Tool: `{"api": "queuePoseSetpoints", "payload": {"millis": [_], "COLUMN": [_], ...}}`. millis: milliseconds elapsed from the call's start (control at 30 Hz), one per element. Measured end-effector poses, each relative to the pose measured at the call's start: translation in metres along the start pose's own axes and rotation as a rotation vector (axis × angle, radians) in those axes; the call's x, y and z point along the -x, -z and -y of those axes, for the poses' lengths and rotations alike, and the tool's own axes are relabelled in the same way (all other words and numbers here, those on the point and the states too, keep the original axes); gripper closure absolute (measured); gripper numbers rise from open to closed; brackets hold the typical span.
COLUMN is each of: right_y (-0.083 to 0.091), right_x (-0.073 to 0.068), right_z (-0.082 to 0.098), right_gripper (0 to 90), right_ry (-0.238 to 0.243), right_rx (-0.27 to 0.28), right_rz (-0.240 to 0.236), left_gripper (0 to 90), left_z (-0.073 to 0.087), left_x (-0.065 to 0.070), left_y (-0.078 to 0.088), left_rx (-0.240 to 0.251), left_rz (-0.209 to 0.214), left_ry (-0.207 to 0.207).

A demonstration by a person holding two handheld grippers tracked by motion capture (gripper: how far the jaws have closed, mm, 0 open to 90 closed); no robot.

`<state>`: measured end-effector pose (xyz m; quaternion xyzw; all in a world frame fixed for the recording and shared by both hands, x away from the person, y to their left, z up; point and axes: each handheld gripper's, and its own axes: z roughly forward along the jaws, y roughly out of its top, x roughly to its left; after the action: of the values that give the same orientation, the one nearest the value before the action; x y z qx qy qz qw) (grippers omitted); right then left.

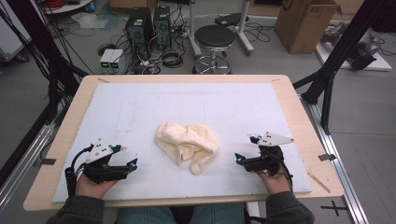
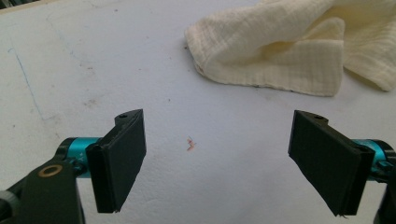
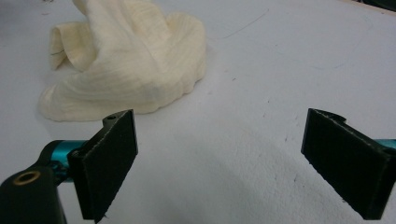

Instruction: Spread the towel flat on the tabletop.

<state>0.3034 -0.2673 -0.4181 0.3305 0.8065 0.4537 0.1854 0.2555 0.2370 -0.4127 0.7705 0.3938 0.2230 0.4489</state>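
High view: both hands low on table, fingers spread empty, flanking cloth [image 1: 187, 144]

Grey floor [image 1: 28, 93]; black stool [image 1: 214, 37]; computer towers [image 1: 148, 25]; cardboard box [image 1: 303, 23]; tangled cables [image 1: 170, 58].

From my feed I see a light wooden desk [image 1: 299, 116] topped by a white foam board [image 1: 140, 107]. Beyond it on the grey floor stand a round black stool [image 1: 214, 37], two black computer towers [image 1: 148, 28] and a brown cardboard box [image 1: 306, 23].
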Motion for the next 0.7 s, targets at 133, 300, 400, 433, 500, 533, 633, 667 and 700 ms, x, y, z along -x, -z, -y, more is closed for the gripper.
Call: {"api": "queuePoseSetpoints", "payload": {"millis": [133,300,400,433,500,533,633,667,700], "right_y": [-0.0018,-0.0035,-0.0030,-0.0030,-0.0025,-0.0025,-0.0022,-0.0018,-0.0015], "right_x": [0.0010,0.0025,0.0028,0.0028,0.0027,0.0025,0.0027,0.0020,0.0012], "right_z": [0.0000,-0.0002,0.0003,0.0003,0.0002,0.0002,-0.0001,-0.0004,-0.0007], "right_gripper": [10.0,10.0,10.0,10.0,10.0,10.0,10.0,10.1,10.0], "right_ry": [-0.003,0.000,0.002,0.002,0.005,0.003,0.004,0.003,-0.001], "right_rx": [-0.004,-0.005,-0.003,-0.003,-0.002,-0.001,0.002,0.002,0.000], "right_rz": [-0.004,-0.004,-0.007,-0.007,-0.003,-0.001,0.001,0.002,0.000], "left_gripper": [19.7,19.7,19.7,19.7,19.8,19.8,19.8,19.8,19.8], "left_z": [-0.0002,-0.0007,-0.0007,-0.0009,-0.0009,-0.0009,-0.0011,-0.0010,-0.0009], "left_x": [-0.0010,-0.0010,-0.0003,0.0000,0.0008,0.0011,0.0013,0.0016,0.0022], "left_y": [-0.0014,-0.0029,-0.0031,-0.0029,-0.0029,-0.0028,-0.0025,-0.0022,-0.0022], "left_rx": [-0.001,-0.007,-0.006,-0.007,-0.007,-0.006,-0.005,-0.009,-0.006], "left_rz": [0.003,0.006,0.004,0.004,0.005,0.006,0.006,0.007,0.007], "left_ry": [0.004,0.002,0.002,0.001,-0.001,0.002,0.000,-0.003,-0.002]}}
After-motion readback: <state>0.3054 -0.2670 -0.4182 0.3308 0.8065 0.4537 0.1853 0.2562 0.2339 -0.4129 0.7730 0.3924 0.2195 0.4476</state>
